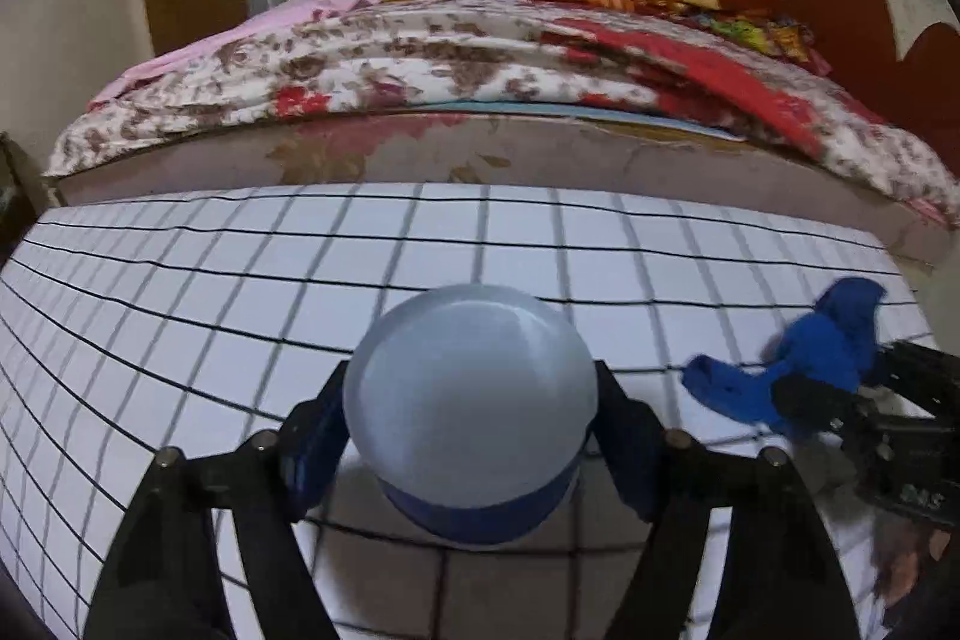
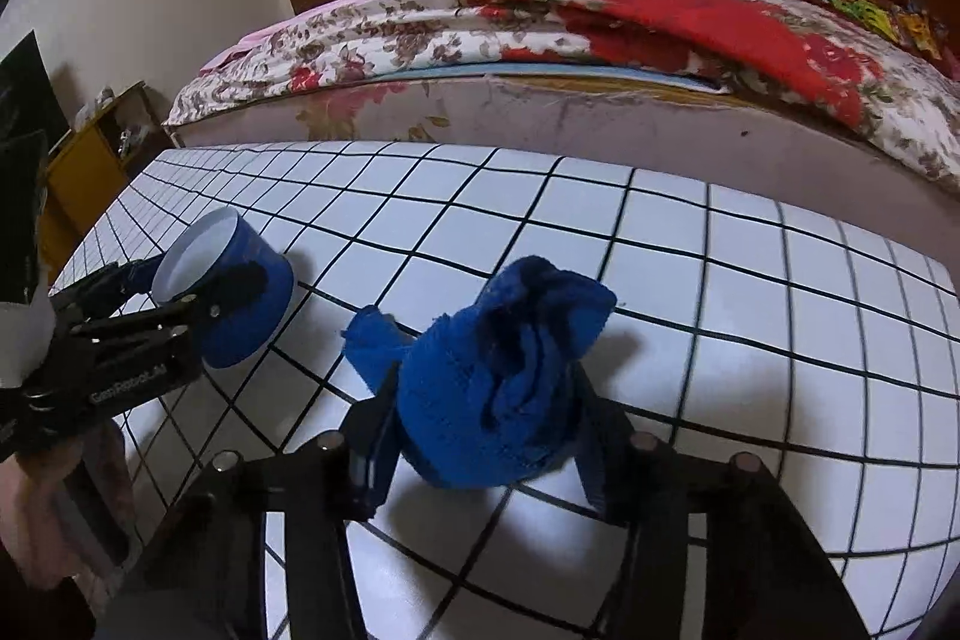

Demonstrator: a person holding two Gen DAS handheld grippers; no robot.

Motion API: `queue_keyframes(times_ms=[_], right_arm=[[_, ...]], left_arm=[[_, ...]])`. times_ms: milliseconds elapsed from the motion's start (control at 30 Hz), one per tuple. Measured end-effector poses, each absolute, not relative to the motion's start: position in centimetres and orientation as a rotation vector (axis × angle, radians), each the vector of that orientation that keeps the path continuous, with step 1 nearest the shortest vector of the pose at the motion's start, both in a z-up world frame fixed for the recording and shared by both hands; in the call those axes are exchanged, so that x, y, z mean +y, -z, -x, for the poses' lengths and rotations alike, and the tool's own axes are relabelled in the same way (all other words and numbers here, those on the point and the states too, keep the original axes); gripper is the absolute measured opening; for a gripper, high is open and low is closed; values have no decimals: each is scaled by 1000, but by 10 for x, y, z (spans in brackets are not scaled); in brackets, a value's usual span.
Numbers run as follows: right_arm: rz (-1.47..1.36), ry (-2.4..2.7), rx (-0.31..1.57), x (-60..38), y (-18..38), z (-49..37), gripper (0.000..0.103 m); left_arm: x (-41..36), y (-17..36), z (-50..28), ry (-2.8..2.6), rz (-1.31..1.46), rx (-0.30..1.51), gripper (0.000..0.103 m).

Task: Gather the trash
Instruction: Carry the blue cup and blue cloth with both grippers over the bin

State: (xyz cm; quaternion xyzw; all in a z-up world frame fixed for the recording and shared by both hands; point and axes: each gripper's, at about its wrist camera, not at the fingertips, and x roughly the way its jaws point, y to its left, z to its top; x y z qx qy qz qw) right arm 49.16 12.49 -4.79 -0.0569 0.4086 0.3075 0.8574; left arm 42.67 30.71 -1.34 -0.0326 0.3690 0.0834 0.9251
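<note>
Left gripper (image 1: 471, 430) jaws clasp the blue cup (image 1: 474, 412); right gripper (image 2: 480, 418) jaws pinch the blue cloth (image 2: 498, 376), whose loose tail could slip free.

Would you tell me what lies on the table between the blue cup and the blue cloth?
Nothing: in the right wrist view, only bare checked tabletop separates the cup from the cloth.
</note>
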Motion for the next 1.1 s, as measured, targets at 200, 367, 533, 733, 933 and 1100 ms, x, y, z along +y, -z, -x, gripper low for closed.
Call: queue_keyframes(times_ms=[200, 367, 533, 733, 933, 1100], right_arm=[[93, -617, 841, 96, 34, -468, 51], [75, -602, 833, 70, 20, -439, 51], [116, -585, 816, 54, 10, -408, 49], [156, -571, 768, 35, -13, -370, 48], [147, -575, 730, 18, -37, -340, 48], [152, -574, 694, 2, -54, -305, 48]], left_arm=[[280, 1, -394, -137, -14, 729, 75], [264, -12, -365, -122, -9, 708, 75], [249, -15, -344, -102, 6, 710, 75], [229, -26, -318, -86, -24, 692, 75], [216, -41, -293, -73, -29, 673, 75], [203, -56, -269, -64, -54, 645, 75]])
